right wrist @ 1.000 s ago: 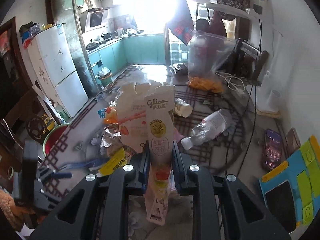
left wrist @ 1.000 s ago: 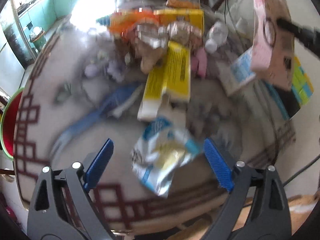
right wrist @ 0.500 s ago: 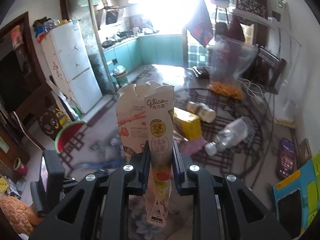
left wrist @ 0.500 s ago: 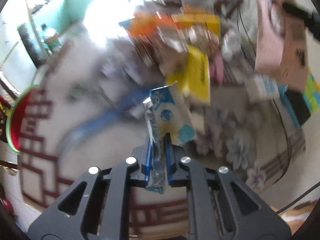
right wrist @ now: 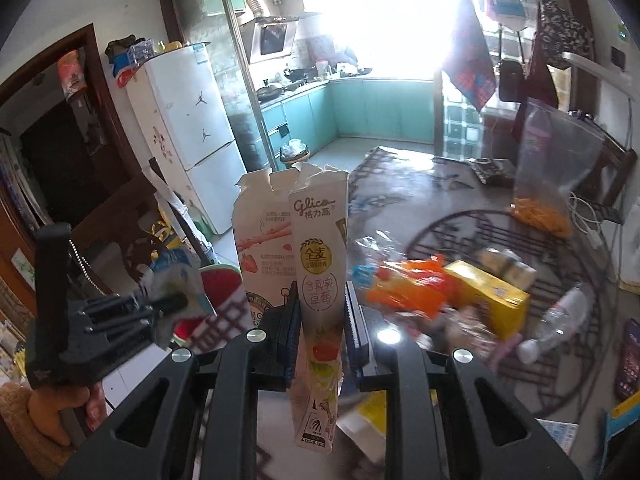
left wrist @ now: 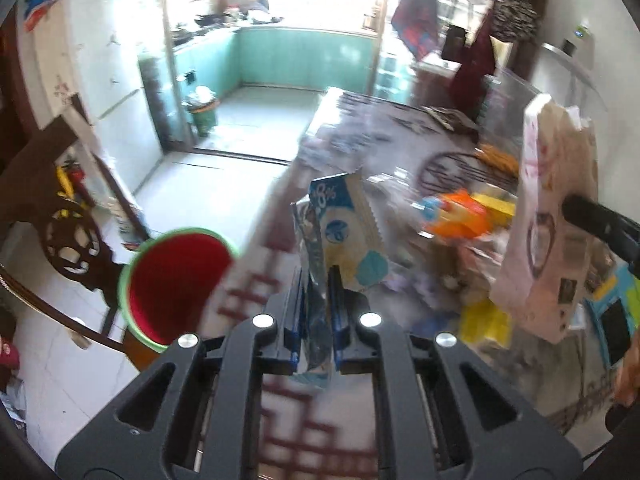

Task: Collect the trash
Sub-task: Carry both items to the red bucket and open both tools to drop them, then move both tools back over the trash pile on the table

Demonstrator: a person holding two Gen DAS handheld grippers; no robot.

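Note:
My left gripper (left wrist: pixel 314 312) is shut on a blue and white foil snack wrapper (left wrist: pixel 340 232), which stands up between the blue pads. It hangs above the table's left edge, close to a red bin with a green rim (left wrist: pixel 176 280) on the floor. My right gripper (right wrist: pixel 322 320) is shut on a flattened pink and white Glico snack box (right wrist: pixel 316 264) with a torn top. That box (left wrist: pixel 548 216) also shows at the right of the left wrist view. The left gripper (right wrist: pixel 160 304) with its wrapper appears at the left of the right wrist view, in front of the bin (right wrist: pixel 220 276).
On the patterned glass table (right wrist: pixel 440 200) lie an orange packet (right wrist: pixel 408 288), a yellow box (right wrist: pixel 488 296), a clear plastic bottle (right wrist: pixel 556 324) and a clear bag with orange contents (right wrist: pixel 548 184). A dark phone (right wrist: pixel 630 356) lies at the right edge. A white fridge (right wrist: pixel 188 128) stands behind.
The left gripper closed on the blue and white wrapper, lifted it off the table and swung left toward the red bin. The right gripper moved left with its box still held.

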